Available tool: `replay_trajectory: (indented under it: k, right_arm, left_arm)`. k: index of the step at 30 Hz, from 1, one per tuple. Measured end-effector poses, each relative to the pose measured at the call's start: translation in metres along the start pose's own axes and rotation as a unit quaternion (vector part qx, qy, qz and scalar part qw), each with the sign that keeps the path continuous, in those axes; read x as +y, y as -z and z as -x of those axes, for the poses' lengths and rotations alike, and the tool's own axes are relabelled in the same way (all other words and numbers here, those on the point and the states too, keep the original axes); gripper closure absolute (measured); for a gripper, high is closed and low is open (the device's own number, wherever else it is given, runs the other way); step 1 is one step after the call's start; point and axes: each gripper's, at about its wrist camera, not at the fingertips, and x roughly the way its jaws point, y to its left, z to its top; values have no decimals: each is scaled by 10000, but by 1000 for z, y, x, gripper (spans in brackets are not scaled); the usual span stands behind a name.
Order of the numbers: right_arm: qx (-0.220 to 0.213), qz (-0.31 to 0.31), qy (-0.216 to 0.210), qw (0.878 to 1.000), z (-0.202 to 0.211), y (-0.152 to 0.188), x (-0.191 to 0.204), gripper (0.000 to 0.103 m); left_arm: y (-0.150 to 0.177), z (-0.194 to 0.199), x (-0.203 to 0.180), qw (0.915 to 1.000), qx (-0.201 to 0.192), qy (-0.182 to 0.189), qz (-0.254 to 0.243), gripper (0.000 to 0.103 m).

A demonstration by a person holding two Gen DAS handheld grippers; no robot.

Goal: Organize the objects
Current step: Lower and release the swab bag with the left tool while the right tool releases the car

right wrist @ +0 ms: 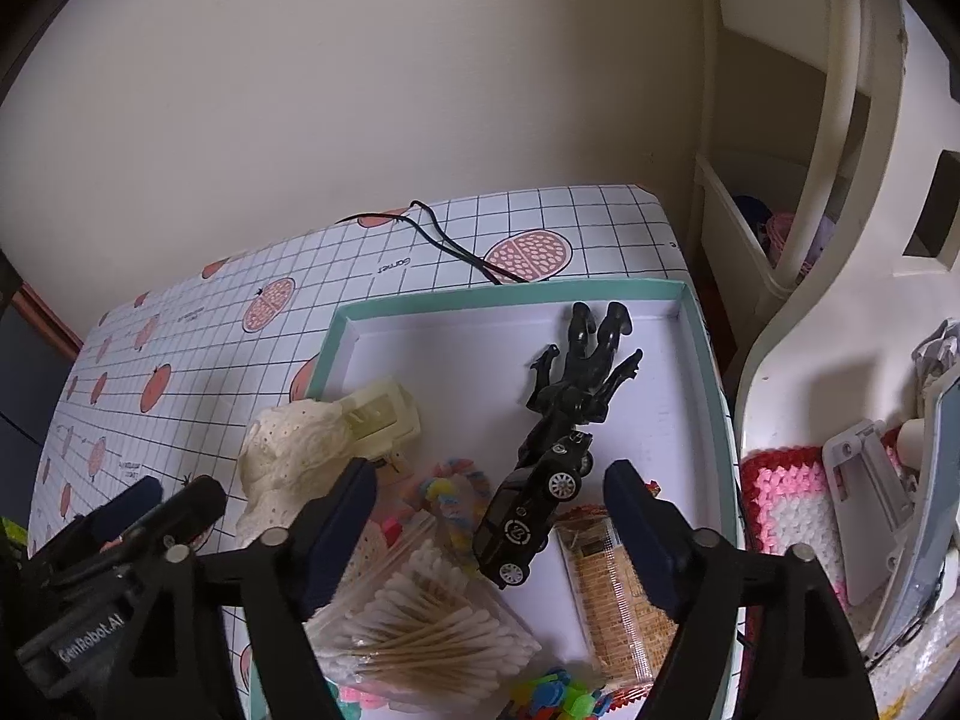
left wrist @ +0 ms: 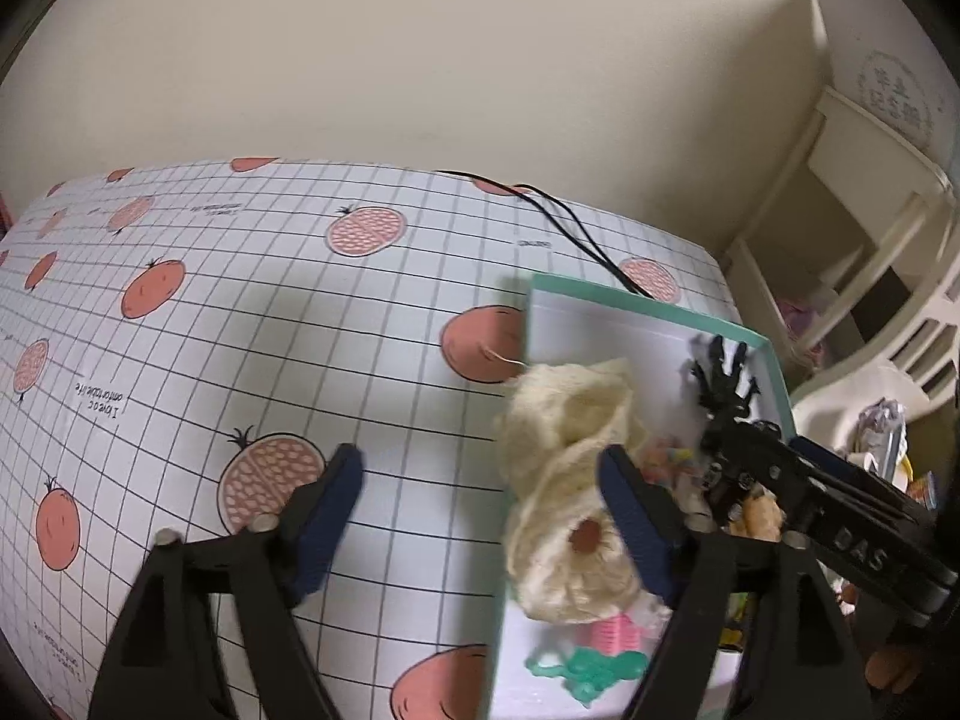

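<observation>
A plain cream wall [right wrist: 372, 90] rises behind the bench [left wrist: 252, 312], covered in a pomegranate-printed grid cloth, with a cream shelf unit [right wrist: 798, 192] beside it.

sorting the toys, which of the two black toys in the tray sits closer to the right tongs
The black toy car, tilted on its side just ahead of the right tongs. The black figure lies beyond it, toward the tray's far rim.

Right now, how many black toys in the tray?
2: a black toy car mid-tray, and a black action figure lying just beyond it toward the far wall. Clutter may hide others.
</observation>
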Motion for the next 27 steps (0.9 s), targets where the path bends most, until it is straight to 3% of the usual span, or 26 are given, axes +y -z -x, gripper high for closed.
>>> replay_trajectory:
  k: [8, 18, 27]
  right_arm:
    - [-111, 51, -17, 9999, 1, 0, 4, 0]
    - [-121, 165, -15, 9998, -1, 0, 10, 0]
    - [-127, 175, 47, 9998, 0, 2, 13, 0]
  left_arm:
    - [-2, 0, 18, 9990, -227, -268, 269, 4]
    - [-3, -1, 29, 9971, -348, -547, 391, 0]
    - [-2, 0, 36, 9974, -259, -438, 505, 0]
